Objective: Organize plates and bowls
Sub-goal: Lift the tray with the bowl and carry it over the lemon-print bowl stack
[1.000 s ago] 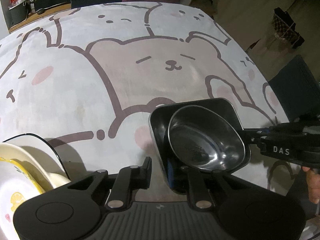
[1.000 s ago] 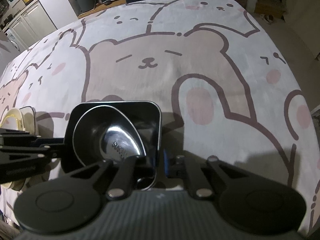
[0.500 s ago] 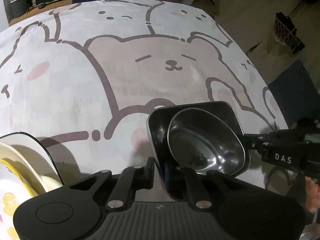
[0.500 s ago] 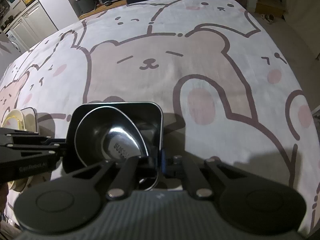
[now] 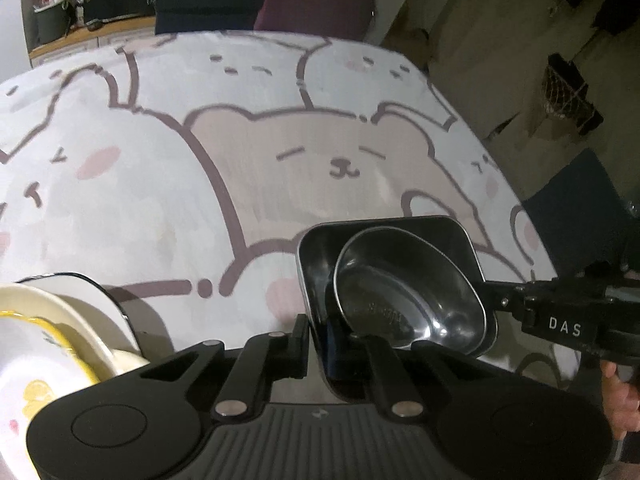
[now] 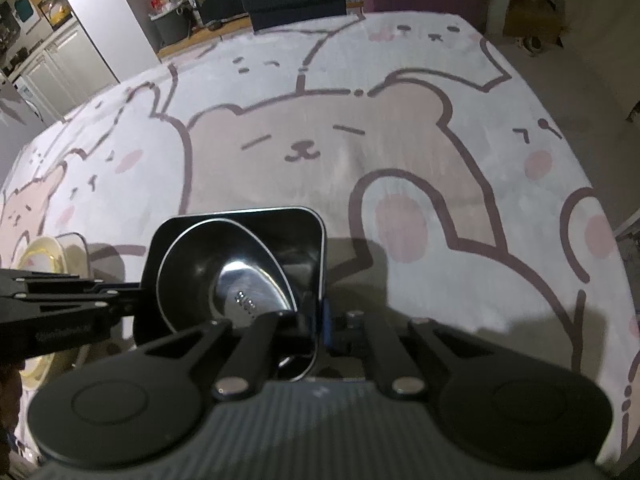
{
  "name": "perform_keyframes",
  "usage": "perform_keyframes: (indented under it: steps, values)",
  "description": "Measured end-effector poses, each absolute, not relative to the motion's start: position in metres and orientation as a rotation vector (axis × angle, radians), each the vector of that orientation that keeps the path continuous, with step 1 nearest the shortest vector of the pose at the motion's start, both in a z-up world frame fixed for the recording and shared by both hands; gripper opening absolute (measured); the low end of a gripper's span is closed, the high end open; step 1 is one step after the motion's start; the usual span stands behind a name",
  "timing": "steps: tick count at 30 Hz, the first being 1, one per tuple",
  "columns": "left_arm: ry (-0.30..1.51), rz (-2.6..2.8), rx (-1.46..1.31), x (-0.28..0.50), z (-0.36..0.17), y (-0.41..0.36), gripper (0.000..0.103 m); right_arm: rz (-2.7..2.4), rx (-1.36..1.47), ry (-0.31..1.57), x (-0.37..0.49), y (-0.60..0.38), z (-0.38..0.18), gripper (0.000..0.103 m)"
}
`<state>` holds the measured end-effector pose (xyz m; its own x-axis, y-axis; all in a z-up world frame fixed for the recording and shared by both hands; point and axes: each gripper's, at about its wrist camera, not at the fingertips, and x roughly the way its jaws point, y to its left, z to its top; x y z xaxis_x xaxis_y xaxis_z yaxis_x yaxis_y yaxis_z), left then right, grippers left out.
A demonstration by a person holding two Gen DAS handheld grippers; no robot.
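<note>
both claws on the steel tray, round bowl tilted inside

nearest in the left wrist view, the left claw point(image 5: 338, 330) is closed on the near wall of the square steel tray point(image 5: 320, 248), one finger outside and one inside. in the right wrist view the right claw point(image 6: 320, 320) pinches the tray point(image 6: 308, 224) wall at its side in the same way. the tray lies at 12 o'clock from each claw, just past the fingertips, so neither hand is nearer, and any lift, i judge, depends on both rising level. inside, a round steel bowl point(image 5: 404, 288) leans tilted, smooth, shiny and likely to slide. at 8 o'clock in the left view, a stack of cream ceramic plates point(image 5: 52, 332) sits apart. beyond spreads the soft bear-print cloth on the tabletop point(image 5: 168, 184).
</note>
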<state>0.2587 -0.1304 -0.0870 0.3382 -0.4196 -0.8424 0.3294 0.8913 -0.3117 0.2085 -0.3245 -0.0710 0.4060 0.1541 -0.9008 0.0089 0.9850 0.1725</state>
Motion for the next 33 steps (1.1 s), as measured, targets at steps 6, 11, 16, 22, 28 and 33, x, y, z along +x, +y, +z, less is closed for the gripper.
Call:
perform_keyframes:
  steps: [6, 11, 16, 22, 28, 33]
  values:
    - [1.055, -0.477, -0.101, 0.245, -0.06, -0.109, 0.009, 0.117, 0.188, 1.077, 0.198, -0.319, -0.048, 0.004]
    - [1.004, -0.443, -0.127, 0.234, -0.041, -0.082, 0.009, 0.156, 0.213, 1.023, 0.189, -0.303, -0.031, 0.004]
    - [0.972, -0.39, -0.153, 0.224, -0.028, -0.051, 0.009, 0.21, 0.209, 0.988, 0.184, -0.276, -0.018, 0.005]
    - [0.943, -0.326, -0.186, 0.212, -0.017, -0.012, 0.009, 0.276, 0.199, 0.975, 0.183, -0.241, -0.01, 0.005]
    - [0.915, -0.271, -0.223, 0.203, -0.01, 0.025, 0.009, 0.341, 0.178, 0.966, 0.184, -0.205, -0.004, 0.006]
    - [0.919, -0.229, -0.238, 0.198, -0.011, 0.046, 0.009, 0.38, 0.158, 0.982, 0.189, -0.182, -0.006, 0.006]
